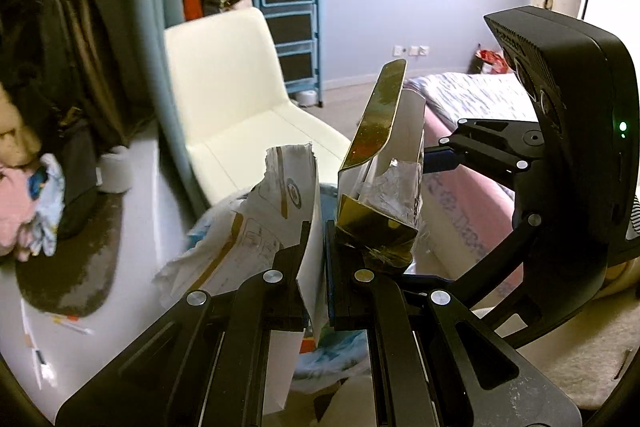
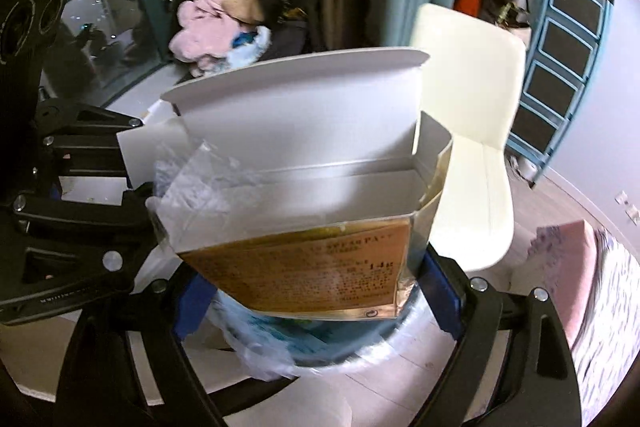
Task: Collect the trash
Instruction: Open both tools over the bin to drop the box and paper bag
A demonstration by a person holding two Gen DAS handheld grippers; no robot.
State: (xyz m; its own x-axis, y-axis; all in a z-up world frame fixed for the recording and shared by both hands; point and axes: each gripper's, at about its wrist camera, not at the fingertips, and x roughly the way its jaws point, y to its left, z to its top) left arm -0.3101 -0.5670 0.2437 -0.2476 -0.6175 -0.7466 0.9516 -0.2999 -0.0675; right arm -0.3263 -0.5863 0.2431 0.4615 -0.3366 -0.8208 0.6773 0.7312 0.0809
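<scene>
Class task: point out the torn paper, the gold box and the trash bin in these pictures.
torn paper (image 1: 280, 203): left wrist view, printed face.
gold box (image 2: 320, 275): right wrist view, orange label panel.
trash bin (image 2: 360, 347): right wrist view, blue wall.

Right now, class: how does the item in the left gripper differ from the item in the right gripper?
The left gripper pinches torn white paper, flat and ragged; the right gripper spans a gold box, rigid, its lid flap open. The paper is printed white; the box is glossy gold. Both are held above the bin.
</scene>
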